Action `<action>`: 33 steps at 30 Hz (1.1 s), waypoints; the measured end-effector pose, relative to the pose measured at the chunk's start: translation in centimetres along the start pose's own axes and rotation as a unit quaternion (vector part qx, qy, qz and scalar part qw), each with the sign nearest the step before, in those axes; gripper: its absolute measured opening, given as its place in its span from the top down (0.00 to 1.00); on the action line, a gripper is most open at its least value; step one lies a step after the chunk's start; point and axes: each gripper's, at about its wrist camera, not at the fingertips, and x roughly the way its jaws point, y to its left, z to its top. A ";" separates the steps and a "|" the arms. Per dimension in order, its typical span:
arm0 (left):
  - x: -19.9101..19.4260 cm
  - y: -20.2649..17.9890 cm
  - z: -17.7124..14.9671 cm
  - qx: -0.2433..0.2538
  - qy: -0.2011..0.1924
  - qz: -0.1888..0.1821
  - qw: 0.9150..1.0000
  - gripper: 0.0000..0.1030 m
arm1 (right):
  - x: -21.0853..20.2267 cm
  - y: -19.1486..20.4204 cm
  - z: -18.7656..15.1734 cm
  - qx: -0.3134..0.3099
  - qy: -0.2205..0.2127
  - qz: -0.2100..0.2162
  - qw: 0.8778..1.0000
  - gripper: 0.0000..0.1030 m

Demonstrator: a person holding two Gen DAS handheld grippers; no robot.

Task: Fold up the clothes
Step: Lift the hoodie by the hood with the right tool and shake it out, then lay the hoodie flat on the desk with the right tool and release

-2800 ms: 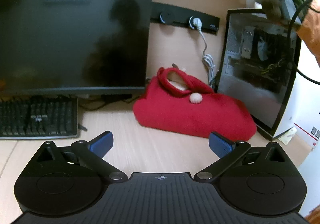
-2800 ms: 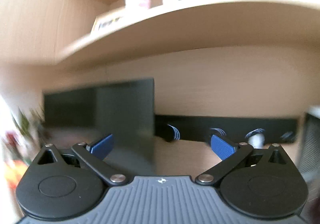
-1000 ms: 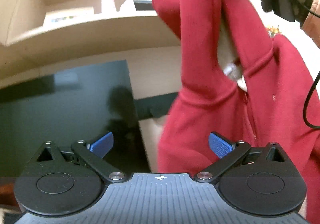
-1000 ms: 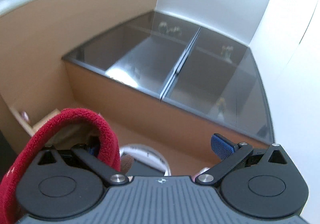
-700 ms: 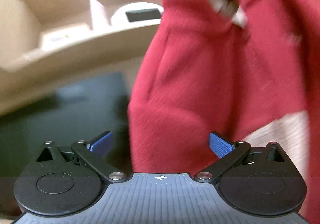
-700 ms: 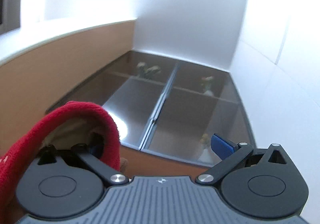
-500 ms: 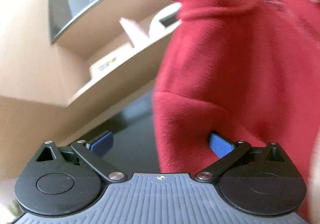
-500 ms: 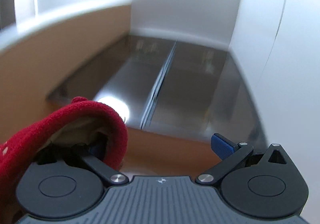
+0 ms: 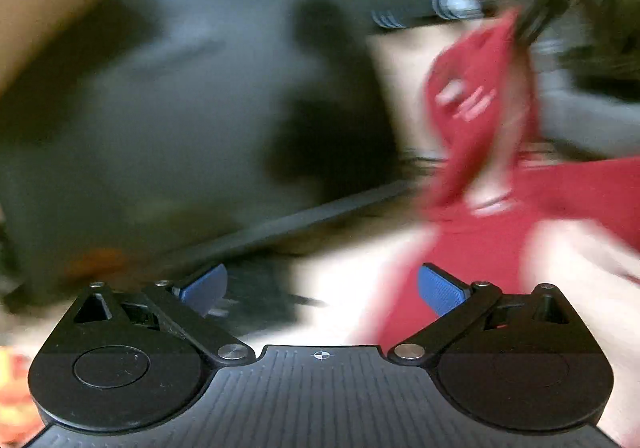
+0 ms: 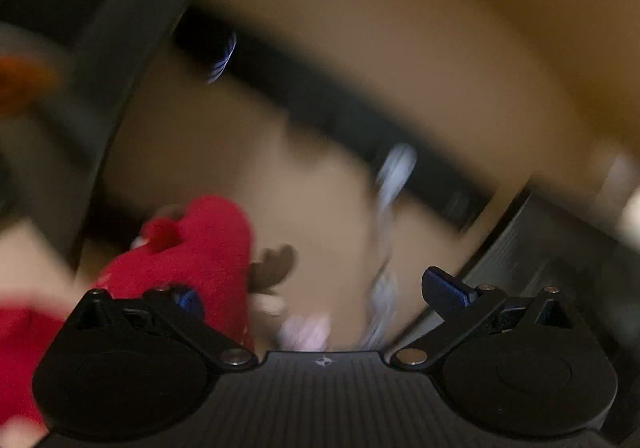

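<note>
Both views are badly motion-blurred. A red fleece garment [image 9: 484, 176] hangs and drapes at the right of the left wrist view, its top held up by the other gripper tool at the upper right. My left gripper [image 9: 322, 290] is open and empty, with the garment's lower edge just beyond its right finger [image 9: 440, 290]. In the right wrist view the red garment [image 10: 192, 248] is draped over the left finger of my right gripper [image 10: 320, 294], whose jaws stand wide apart; a brown antler-shaped trim [image 10: 276, 264] sticks out of the cloth.
A large dark monitor [image 9: 180, 100] fills the left of the left wrist view, above the light wooden desk [image 9: 344, 280]. A black socket strip [image 10: 360, 120] with a white cable [image 10: 392, 184] runs along the wooden wall. A dark computer case [image 10: 540, 248] stands at the right.
Both grippers have swung down fast from the shelves and ceiling toward the desk. The red garment has come down with the right gripper, still hooked over its left finger.
</note>
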 end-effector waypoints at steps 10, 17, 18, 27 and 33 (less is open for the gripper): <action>3.1 -8.3 -2.8 -0.017 0.072 -0.140 0.987 0.00 | -9.3 2.3 -13.5 0.227 0.039 0.172 0.958 0.00; -4.7 -5.6 -6.1 0.016 0.076 -0.164 0.983 0.00 | -17.9 1.0 -23.4 0.191 0.084 0.178 0.962 0.00; -5.2 -5.8 -6.4 0.031 0.081 -0.166 0.982 0.00 | -18.8 0.7 -24.4 0.185 0.093 0.180 0.961 0.00; -2.6 -8.2 -6.2 0.164 0.073 -0.009 0.984 0.00 | -21.0 7.4 -25.6 0.010 0.048 0.095 0.994 0.00; -5.0 -3.0 0.2 0.223 -0.050 0.110 0.967 0.00 | -22.5 1.3 -18.4 0.033 -0.085 -0.063 0.994 0.00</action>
